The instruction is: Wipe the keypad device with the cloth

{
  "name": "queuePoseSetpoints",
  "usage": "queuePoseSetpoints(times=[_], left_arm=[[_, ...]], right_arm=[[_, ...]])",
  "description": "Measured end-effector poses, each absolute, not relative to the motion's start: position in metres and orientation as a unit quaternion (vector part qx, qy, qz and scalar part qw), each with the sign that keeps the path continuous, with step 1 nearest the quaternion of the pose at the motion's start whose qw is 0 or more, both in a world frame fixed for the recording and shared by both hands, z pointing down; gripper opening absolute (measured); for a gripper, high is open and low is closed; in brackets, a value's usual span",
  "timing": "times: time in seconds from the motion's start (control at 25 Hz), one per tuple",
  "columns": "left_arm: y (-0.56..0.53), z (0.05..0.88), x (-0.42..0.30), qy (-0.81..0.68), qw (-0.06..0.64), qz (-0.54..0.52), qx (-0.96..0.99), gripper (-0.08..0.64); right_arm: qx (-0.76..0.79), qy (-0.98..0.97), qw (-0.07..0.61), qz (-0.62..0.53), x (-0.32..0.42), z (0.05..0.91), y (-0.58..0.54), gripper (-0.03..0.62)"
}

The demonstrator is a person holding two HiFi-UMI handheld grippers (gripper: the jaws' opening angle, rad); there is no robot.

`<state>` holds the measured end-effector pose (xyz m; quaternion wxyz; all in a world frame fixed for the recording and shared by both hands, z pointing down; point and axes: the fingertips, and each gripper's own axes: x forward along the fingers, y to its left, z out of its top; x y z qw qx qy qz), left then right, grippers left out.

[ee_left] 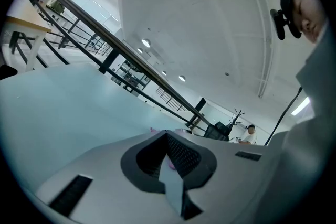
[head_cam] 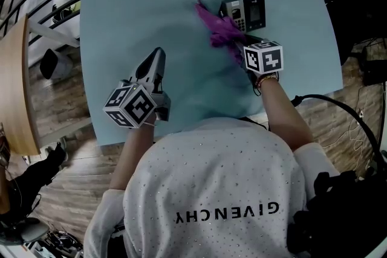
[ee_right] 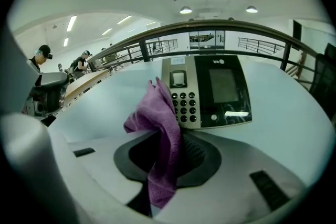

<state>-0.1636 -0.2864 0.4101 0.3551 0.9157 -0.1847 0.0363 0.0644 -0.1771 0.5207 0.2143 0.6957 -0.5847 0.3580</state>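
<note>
A black and silver keypad device lies at the far right of the pale blue table. A purple cloth bunches against its left near corner. My right gripper is shut on that cloth, just short of the device. In the right gripper view the cloth hangs pinched between the jaws of the right gripper, with its top over the left edge of the keypad device. My left gripper rests to the left, apart from both, shut and holding nothing. The left gripper faces bare table.
A wooden bench top stands left of the table, with a railing beyond. Black cables and dark gear lie on the floor to the right. People stand far off in the hall.
</note>
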Motion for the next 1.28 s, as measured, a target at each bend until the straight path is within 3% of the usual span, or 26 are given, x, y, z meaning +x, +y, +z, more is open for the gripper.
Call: queuePoseSetpoints(times=[0.4, 0.68, 0.8, 1.0, 1.28], left_arm=[[-0.28, 0.406, -0.146, -0.167, 0.352, 0.044, 0.92, 0.0], [-0.272, 0.392, -0.132, -0.18, 0.338, 0.045, 0.923, 0.0], [-0.262, 0.378, -0.129, -0.191, 0.32, 0.041, 0.927, 0.0], [-0.24, 0.355, -0.127, -0.226, 0.296, 0.03, 0.928, 0.0], [-0.194, 0.319, -0.102, -0.252, 0.268, -0.001, 0.93, 0.0]], right_arm=[[0.724, -0.561, 0.156, 0.37, 0.089, 0.505, -0.16, 0.078], [0.712, -0.614, -0.017, 0.34, 0.102, 0.437, -0.163, 0.071], [0.709, -0.633, -0.056, 0.305, 0.117, 0.404, -0.155, 0.069], [0.696, -0.665, -0.07, 0.262, 0.138, 0.36, -0.134, 0.066], [0.7, -0.7, -0.017, 0.14, 0.167, 0.28, -0.096, 0.064]])
